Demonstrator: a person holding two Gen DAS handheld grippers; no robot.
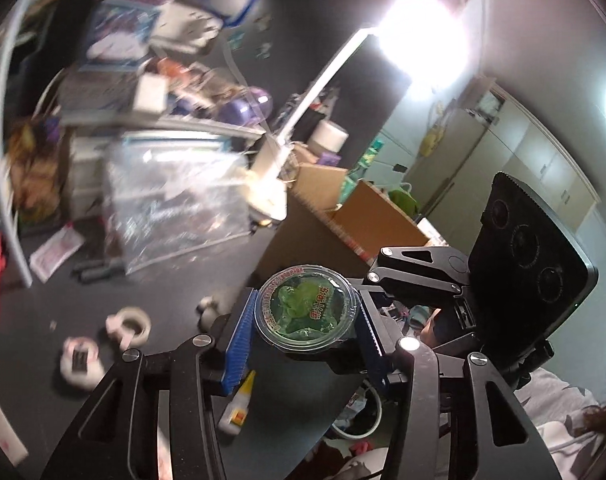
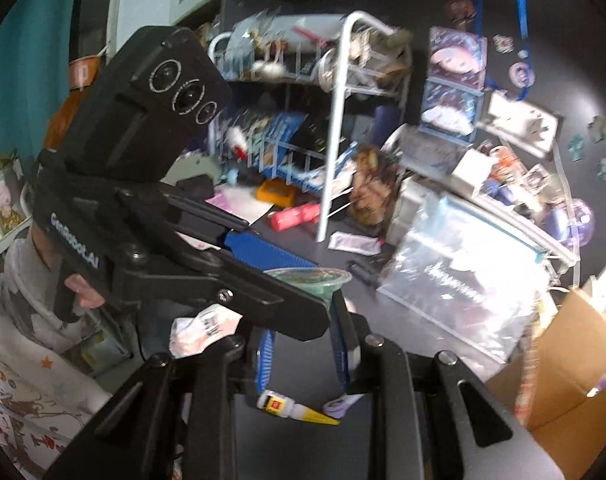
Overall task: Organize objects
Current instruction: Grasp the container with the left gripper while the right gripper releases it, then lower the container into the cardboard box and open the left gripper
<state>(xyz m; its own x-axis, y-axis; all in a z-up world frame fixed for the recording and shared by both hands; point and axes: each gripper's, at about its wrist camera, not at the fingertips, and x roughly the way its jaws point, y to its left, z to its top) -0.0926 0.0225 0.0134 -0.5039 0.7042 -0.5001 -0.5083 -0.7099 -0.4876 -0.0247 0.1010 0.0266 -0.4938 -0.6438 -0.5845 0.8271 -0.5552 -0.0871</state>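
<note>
**Left wrist view, left to right.** On the matte dark table (image 1: 175,292) lies a ring-shaped roll of pale tape (image 1: 133,322). Right of it is a small white glue bottle (image 1: 239,404) with a tapered yellow nozzle, lying on its side. Behind them stands a crinkled clear plastic bag (image 1: 175,208). At centre, your left gripper (image 1: 307,300) pinches the jelly cup (image 1: 306,312), a round transparent tub of glossy green gel under a printed film lid. The ribbed blue pads (image 1: 239,344) press its rim from both sides and hold it clear of the table. Beyond stands an open cardboard box (image 1: 367,216).

**Right wrist view.** Your right gripper (image 2: 303,348) shows its ribbed blue pads close together. The left gripper's black arm hides their tips, so you cannot tell whether they pinch anything.
</note>
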